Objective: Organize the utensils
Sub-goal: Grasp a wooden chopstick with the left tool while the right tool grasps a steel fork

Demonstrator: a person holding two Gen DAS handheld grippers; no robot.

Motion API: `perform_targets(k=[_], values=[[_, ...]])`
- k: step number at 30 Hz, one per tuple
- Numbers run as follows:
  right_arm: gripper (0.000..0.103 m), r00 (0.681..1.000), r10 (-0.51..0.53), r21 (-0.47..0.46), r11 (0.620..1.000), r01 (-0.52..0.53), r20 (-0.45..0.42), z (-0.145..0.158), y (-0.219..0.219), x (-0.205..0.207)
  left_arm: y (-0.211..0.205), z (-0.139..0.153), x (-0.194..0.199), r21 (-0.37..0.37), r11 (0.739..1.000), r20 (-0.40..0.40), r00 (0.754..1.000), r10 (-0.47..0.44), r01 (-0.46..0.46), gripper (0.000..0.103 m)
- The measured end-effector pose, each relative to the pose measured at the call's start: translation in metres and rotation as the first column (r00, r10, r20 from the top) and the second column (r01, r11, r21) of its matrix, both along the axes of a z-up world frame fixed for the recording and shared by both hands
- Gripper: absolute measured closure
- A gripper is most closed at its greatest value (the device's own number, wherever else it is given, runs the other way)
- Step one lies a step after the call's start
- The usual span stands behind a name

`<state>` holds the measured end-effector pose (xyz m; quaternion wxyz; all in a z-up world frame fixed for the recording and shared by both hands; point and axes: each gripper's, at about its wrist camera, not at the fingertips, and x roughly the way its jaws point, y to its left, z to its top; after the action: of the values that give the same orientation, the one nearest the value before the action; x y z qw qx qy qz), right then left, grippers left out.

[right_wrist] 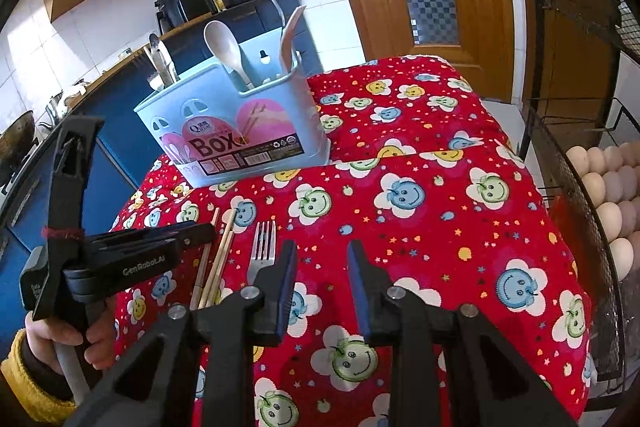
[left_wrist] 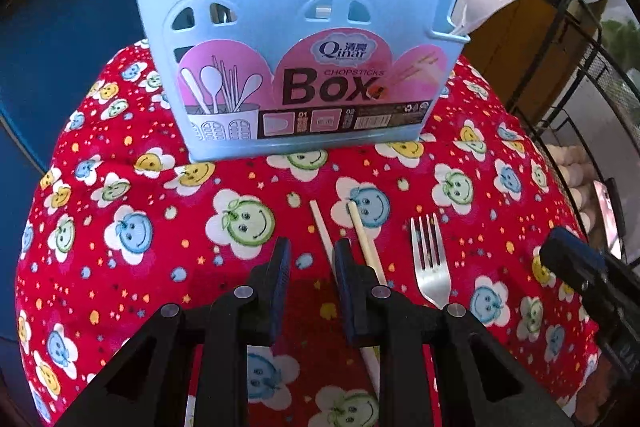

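A desk point(right_wrist: 460, 227) under a red cloth printed with smiling flowers fills both views. Toward its far left end stands a blue box point(left_wrist: 296, 67) labelled for chopsticks; out of it stick a white spoon point(right_wrist: 224, 47), metal utensils at its left end and a pale plastic fork point(left_wrist: 486, 3) at its right end. To the right of the desk a black wire rack point(right_wrist: 576, 187) holds eggs point(right_wrist: 608, 215). The left tool point(left_wrist: 310, 255), held by a hand point(right_wrist: 52, 339) in a yellow cuff, points steeply down at the cloth in front of the box; its jaws stand a little apart with only cloth between them, gripping nothing. Two chopsticks point(left_wrist: 362, 239) lie on the cloth just beside that tool: the left stick runs along the inner edge of the tool's right finger and vanishes behind it, the right stick lies just outside the same finger and passes under it. Whether either stick touches the finger cannot be told. A metal fork point(left_wrist: 430, 263) lies tines away, right of the chopsticks and apart from the left tool. The right tool point(right_wrist: 322, 259) hovers over bare cloth to the right of the fork, its jaws likewise parted and empty; the fork's tines sit just left of its left finger, with the handle hidden behind it.
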<state>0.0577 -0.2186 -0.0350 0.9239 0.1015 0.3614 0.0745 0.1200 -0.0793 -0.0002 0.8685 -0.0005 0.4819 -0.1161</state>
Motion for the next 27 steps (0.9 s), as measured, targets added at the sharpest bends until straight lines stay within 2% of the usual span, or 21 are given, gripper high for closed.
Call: perform_targets(k=[4,8,12,15,19,27], values=[[0.074,1.0,-0.002,0.004,1.0,0.002,0.001,-0.001,0.0,0.0,-0.005,-0.006,0.006,0.007,1.0,-0.043,0.999,-0.005,0.005,0.08],[0.072,1.0,-0.011,0.018,1.0,0.012,-0.013,-0.006,-0.002,0.001,-0.011,-0.008,0.008,0.04,0.999,-0.041,0.999,-0.014,0.016,0.08],[0.072,1.0,-0.008,0.025,1.0,0.009,-0.02,-0.01,-0.001,0.002,-0.011,-0.008,0.009,0.035,0.999,-0.042,0.999,-0.016,0.018,0.08],[0.072,1.0,-0.002,0.035,0.999,0.002,-0.015,-0.011,0.0,0.001,-0.007,-0.008,0.01,0.011,1.0,-0.048,0.999,-0.013,0.013,0.081],[0.072,1.0,0.005,0.025,1.0,-0.005,-0.025,-0.012,0.005,0.002,0.001,-0.009,0.01,-0.018,1.0,-0.048,0.999,-0.014,0.013,0.092],[0.072,0.997,0.045,0.028,0.999,-0.044,-0.061,-0.014,0.018,0.01,0.031,-0.006,0.002,-0.115,0.993,-0.046,0.998,0.032,-0.037,0.099]])
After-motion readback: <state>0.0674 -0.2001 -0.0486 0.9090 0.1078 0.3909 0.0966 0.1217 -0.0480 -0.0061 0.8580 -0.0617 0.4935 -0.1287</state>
